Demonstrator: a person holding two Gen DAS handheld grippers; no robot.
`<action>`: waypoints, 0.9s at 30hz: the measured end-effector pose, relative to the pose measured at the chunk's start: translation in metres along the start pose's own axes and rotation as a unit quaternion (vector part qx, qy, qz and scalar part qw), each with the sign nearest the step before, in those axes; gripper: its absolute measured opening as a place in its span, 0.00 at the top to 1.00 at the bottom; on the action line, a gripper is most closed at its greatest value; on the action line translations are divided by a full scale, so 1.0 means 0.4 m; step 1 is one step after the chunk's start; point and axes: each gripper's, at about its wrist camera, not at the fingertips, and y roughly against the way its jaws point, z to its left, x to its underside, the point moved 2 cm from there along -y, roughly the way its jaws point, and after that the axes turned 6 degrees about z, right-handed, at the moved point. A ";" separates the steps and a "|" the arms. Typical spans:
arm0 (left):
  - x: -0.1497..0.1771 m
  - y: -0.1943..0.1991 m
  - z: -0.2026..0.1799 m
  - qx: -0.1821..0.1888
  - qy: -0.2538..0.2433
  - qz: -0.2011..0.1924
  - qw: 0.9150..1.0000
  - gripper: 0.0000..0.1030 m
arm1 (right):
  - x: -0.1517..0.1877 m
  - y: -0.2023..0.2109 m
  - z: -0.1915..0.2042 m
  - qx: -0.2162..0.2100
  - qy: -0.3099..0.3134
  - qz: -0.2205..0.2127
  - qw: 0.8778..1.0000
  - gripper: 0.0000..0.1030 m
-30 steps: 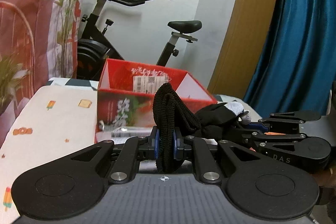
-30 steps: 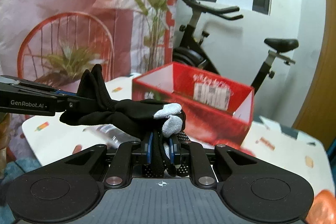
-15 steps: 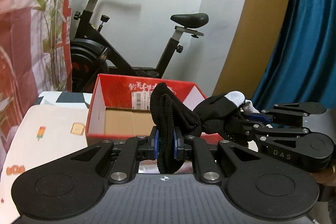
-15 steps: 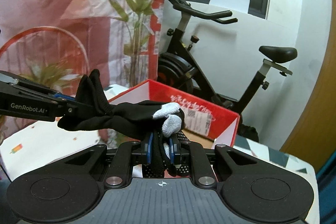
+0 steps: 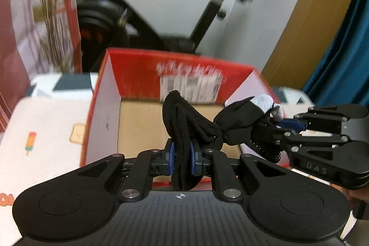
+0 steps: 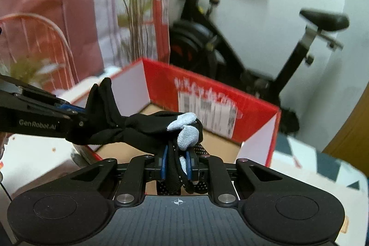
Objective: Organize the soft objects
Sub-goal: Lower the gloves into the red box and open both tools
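Observation:
A black glove (image 5: 237, 123) (image 6: 143, 128) with grey fingertips hangs stretched between both grippers, in the air over the open red box (image 5: 136, 66) (image 6: 207, 89). My left gripper (image 5: 182, 159) is shut on its ribbed black cuff. My right gripper (image 6: 176, 161) is shut on the finger end, where the grey tips stick up. In the left wrist view the right gripper (image 5: 283, 123) comes in from the right; in the right wrist view the left gripper (image 6: 73, 111) reaches in from the left. The box's brown cardboard floor shows under the glove.
The box stands on a table with a white patterned cloth (image 5: 46, 130) (image 6: 306, 167). Behind it are an exercise bike (image 5: 207, 8) (image 6: 230, 38), a pink printed curtain with a plant (image 6: 57, 4), a wooden panel and a blue curtain (image 5: 346, 50).
Both grippers have carried the glove forward from in front of the box to over its opening. The box's inside now shows beneath the glove. The grips are unchanged.

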 end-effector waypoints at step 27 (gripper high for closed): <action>-0.035 -0.116 0.027 -0.036 -0.013 0.063 0.997 0.50 | -0.009 -0.187 -0.065 0.003 -0.110 0.135 0.985 0.64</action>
